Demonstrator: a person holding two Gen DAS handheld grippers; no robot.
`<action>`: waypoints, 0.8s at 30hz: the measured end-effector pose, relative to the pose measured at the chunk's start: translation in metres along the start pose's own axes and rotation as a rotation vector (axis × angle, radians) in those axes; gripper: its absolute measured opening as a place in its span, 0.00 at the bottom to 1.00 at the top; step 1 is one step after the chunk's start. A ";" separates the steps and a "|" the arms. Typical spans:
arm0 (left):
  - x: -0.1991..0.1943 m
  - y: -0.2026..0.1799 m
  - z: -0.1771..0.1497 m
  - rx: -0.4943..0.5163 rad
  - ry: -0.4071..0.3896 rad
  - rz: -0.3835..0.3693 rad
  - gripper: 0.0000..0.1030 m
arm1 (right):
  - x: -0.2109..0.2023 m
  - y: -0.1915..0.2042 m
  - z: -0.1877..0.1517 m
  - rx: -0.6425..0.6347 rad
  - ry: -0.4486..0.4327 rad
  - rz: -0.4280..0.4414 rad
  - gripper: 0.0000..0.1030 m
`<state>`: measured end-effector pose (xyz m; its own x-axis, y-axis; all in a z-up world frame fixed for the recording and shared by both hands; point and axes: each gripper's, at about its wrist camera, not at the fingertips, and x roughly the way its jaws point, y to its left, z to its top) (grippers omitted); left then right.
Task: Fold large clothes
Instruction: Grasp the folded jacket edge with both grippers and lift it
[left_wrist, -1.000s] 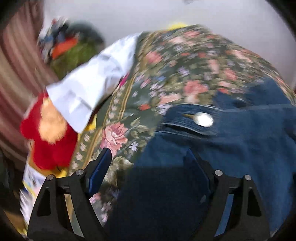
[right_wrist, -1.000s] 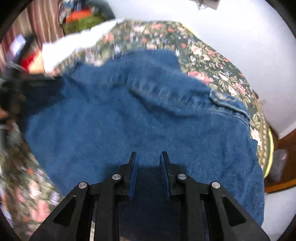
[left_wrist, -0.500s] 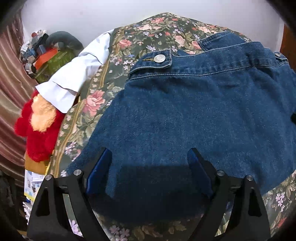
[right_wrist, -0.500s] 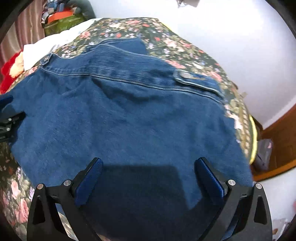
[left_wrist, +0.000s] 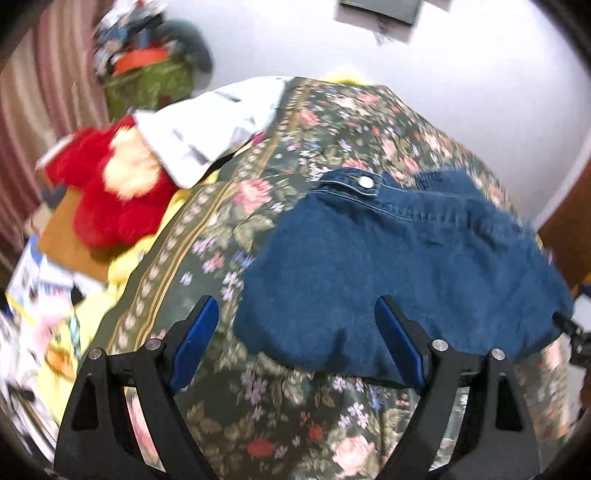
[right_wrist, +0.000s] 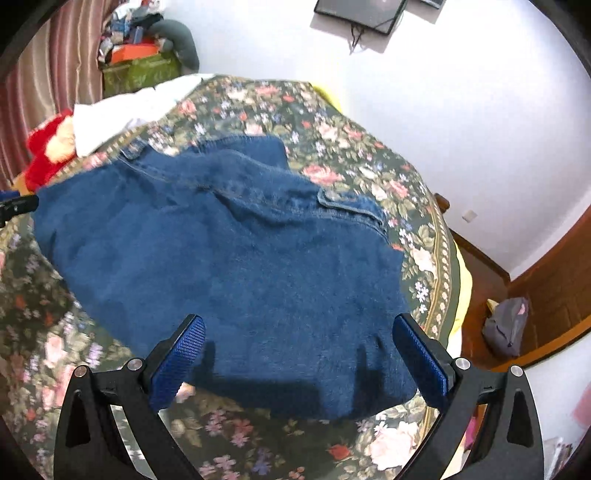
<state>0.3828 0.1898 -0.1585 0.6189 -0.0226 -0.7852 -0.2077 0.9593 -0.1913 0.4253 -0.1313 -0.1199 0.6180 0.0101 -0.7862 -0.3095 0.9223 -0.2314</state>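
Now that the right gripper (right_wrist: 297, 354) has let go and pulled back, the jacket (right_wrist: 229, 266) lies folded on the bed (right_wrist: 369, 184), a bit to the right of the middle. A second ago its jaws were pinched shut; now they stand wide with nothing in them. The left gripper (left_wrist: 297, 336) is wide and empty too, and has backed away. This fold looks done.

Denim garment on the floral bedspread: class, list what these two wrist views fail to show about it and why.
- Sleeves and front of the denim garment: hidden, folded underneath, both views.
- Its near edge: partly covered by the right gripper in the right wrist view.
- Its right corner: cut off by the lens rim, left wrist view.
- Button detail: too small and blurred.
- Bedspread pattern: motion-blurred, left wrist view.
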 end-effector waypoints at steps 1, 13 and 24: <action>-0.001 0.003 -0.001 -0.027 0.005 -0.011 0.84 | -0.001 0.002 0.002 0.004 -0.006 0.011 0.98; 0.046 0.009 -0.055 -0.350 0.229 -0.368 0.84 | 0.055 0.054 -0.006 -0.052 0.087 0.070 0.98; 0.117 0.017 -0.049 -0.599 0.266 -0.540 0.77 | 0.094 0.051 -0.016 -0.037 0.131 0.153 1.00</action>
<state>0.4146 0.1893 -0.2825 0.5654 -0.5722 -0.5940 -0.3474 0.4879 -0.8008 0.4561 -0.0891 -0.2148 0.4628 0.0964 -0.8812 -0.4201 0.8992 -0.1222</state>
